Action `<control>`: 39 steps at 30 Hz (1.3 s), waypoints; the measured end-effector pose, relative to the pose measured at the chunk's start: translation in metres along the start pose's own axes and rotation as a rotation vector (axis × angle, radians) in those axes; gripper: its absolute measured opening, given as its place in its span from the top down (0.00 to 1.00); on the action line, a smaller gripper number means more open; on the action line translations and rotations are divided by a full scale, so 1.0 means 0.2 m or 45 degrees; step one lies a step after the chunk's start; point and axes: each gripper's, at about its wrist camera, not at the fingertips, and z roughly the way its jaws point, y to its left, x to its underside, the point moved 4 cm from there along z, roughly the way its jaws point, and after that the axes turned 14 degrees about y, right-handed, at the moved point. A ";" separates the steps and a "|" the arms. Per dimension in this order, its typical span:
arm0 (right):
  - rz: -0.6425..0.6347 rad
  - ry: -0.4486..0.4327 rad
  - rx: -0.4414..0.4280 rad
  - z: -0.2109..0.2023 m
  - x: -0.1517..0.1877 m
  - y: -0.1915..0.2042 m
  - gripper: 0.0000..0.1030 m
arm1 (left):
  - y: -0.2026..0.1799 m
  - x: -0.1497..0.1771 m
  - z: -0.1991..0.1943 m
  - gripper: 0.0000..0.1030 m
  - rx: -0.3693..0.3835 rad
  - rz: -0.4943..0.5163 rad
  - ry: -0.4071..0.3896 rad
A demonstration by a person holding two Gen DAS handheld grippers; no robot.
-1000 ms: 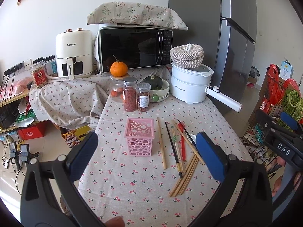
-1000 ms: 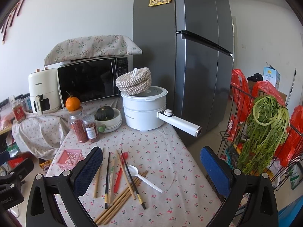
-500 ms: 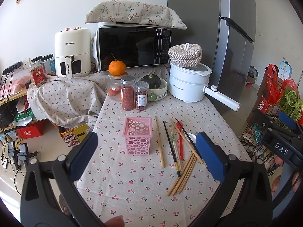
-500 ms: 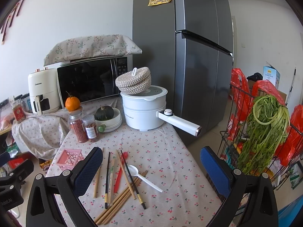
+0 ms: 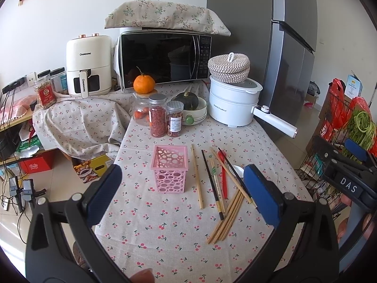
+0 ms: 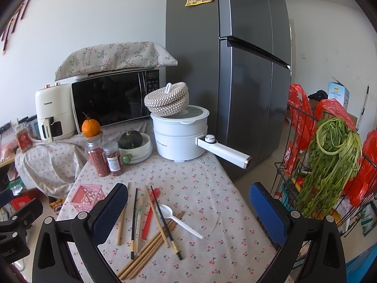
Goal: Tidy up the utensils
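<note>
With both the left gripper (image 5: 182, 193) and right gripper (image 6: 188, 214) held wide open and empty, the crossed chopsticks (image 6: 150, 226) just ahead could be scattered by a careless pinch.

a home kitchen: a tall grey fridge (image 6: 235, 70) at 1 o'clock, a microwave (image 5: 165, 59) and air fryer (image 5: 88, 64) at 12 o'clock, an electric pot (image 6: 180, 139), spice jars (image 5: 157, 115) on a cherry-print cloth-covered surface (image 5: 165, 224), and bagged greens (image 6: 329, 165) at 3 o'clock.
</note>
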 end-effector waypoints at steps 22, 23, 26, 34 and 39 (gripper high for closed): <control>0.011 0.110 -0.055 0.10 -0.02 -0.02 0.00 | 0.01 -0.03 0.09 0.01 0.066 -0.007 0.075; 0.017 0.124 -0.063 0.12 -0.03 -0.02 0.00 | 0.01 -0.04 0.11 0.01 0.074 -0.004 0.095; 0.024 0.165 -0.074 0.17 -0.05 -0.04 0.00 | -0.02 -0.04 0.16 0.01 0.107 0.044 0.147; 0.022 0.395 -0.191 0.40 -0.06 -0.07 0.00 | -0.11 -0.05 0.33 0.01 0.181 0.094 0.308; 0.108 0.560 -0.310 0.58 -0.05 -0.13 0.00 | -0.23 -0.07 0.51 0.18 0.311 0.122 0.487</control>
